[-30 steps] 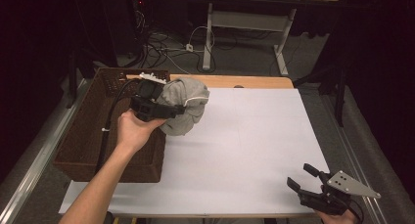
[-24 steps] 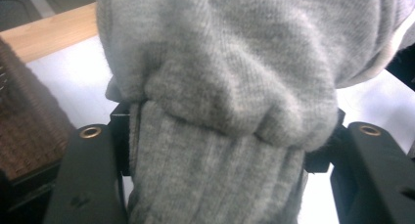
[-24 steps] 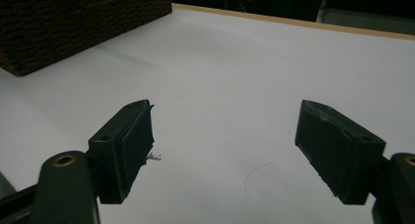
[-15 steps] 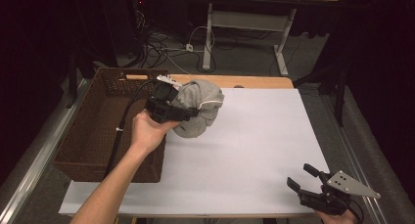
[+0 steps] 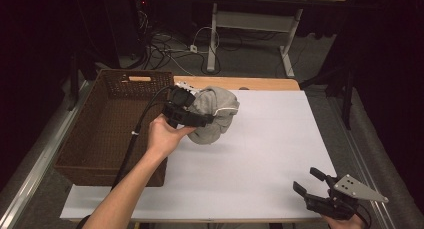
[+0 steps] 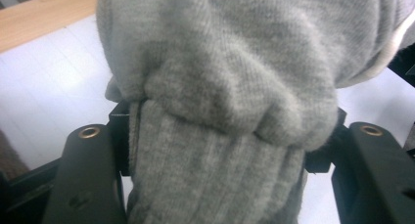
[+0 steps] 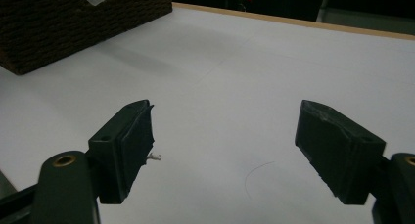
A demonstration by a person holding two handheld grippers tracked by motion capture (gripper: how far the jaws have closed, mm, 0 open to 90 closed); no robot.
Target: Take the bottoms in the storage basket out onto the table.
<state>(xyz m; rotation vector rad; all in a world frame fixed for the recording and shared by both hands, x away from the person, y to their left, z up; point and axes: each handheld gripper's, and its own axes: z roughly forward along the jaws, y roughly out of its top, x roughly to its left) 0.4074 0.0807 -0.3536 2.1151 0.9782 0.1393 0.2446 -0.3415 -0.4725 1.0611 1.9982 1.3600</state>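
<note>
left tongs (image 5: 200,120): clamped on grey knit garment (image 5: 215,114) (bunched) | right tongs (image 5: 311,181): wide open, nothing held

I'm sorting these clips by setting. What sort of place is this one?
Probably a lab or workshop set up for recording: a table under a white sheet, loose cables on the floor behind it, and hand-held tongs carrying a grey knit garment beside a wicker basket.

The white table top (image 5: 280,154) lies bare across the middle and right of the frame (lots of room there). The brown basket (image 5: 107,134) blocks the left side. The grey sweater (image 5: 215,114), bunched up, sits just right of it, near the top.
</note>
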